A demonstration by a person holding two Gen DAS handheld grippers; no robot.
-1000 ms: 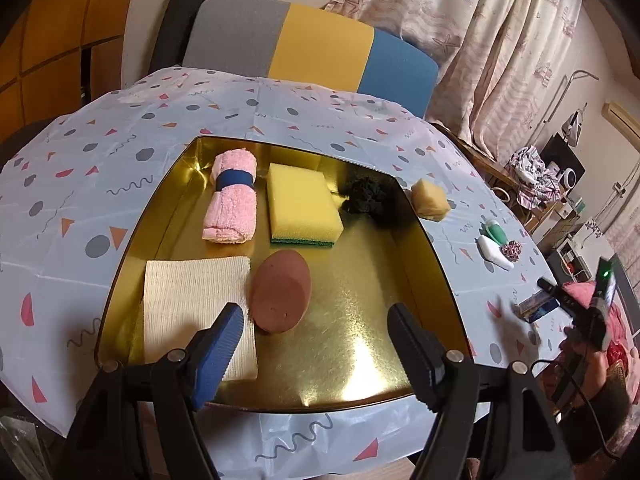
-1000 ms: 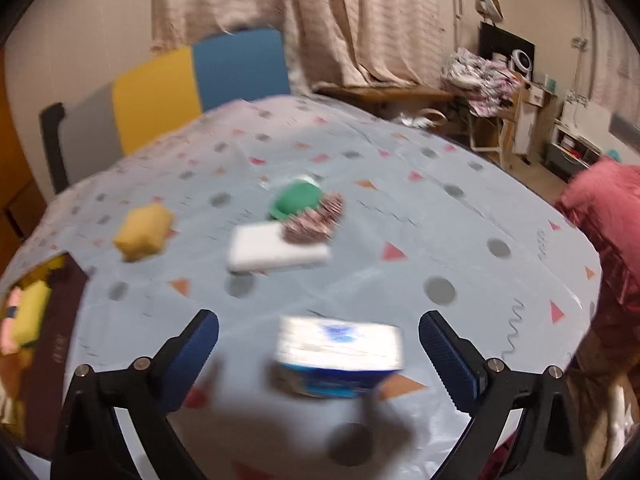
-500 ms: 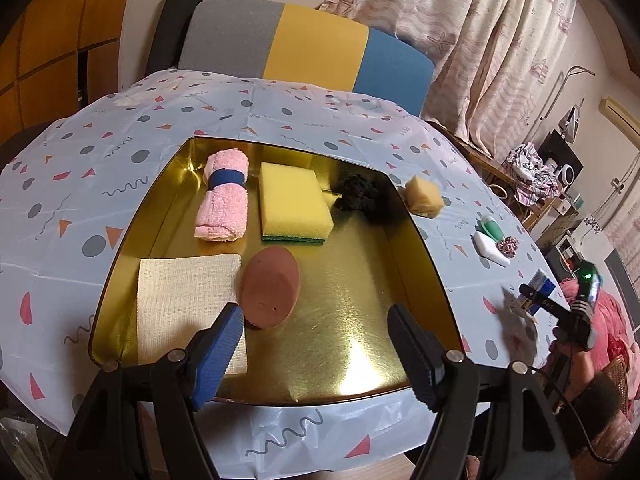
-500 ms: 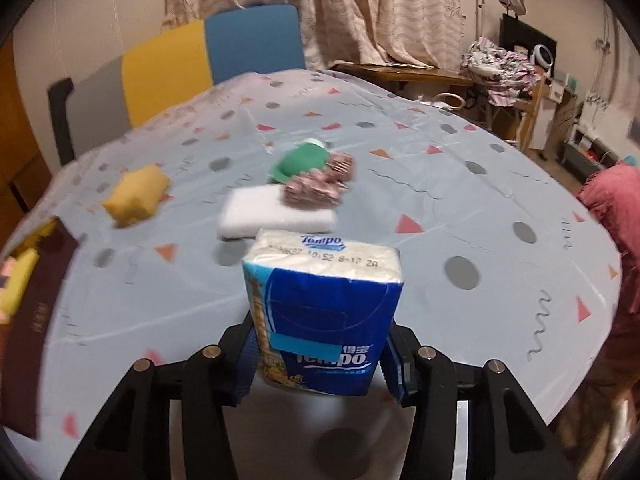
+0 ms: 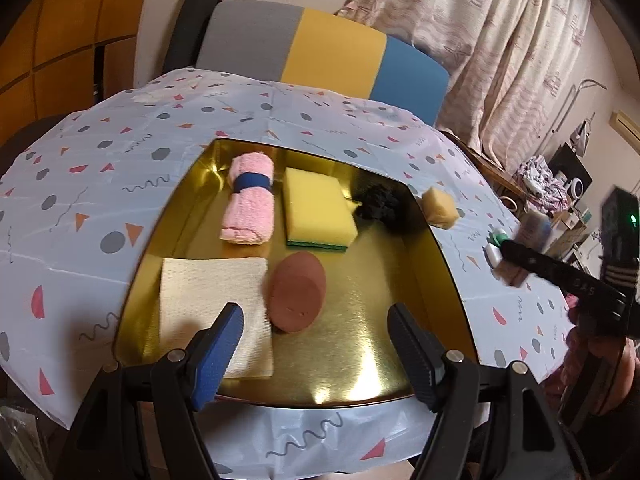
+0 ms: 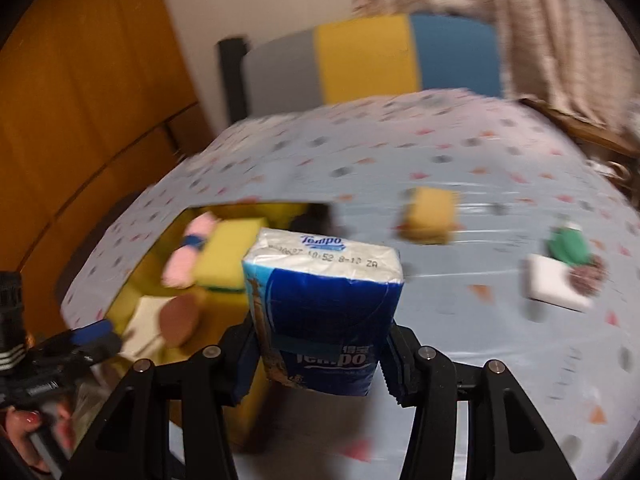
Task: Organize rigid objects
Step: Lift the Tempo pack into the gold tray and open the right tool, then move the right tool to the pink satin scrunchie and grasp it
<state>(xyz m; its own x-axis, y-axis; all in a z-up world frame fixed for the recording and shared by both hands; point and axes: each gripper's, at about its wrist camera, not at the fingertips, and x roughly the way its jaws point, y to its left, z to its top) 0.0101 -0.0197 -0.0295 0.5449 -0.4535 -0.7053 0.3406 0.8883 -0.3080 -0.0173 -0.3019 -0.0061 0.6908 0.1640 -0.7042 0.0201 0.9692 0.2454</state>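
My right gripper clamps a blue tissue pack between its fingers, holding it upright above the patterned tablecloth, just right of the gold tray. My left gripper hangs open and empty over the tray's near edge, where a pink towel roll, yellow sponge, brown oval pad and white cloth lie.

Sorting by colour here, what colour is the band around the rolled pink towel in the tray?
Dark blue band, clearest in the left wrist view.
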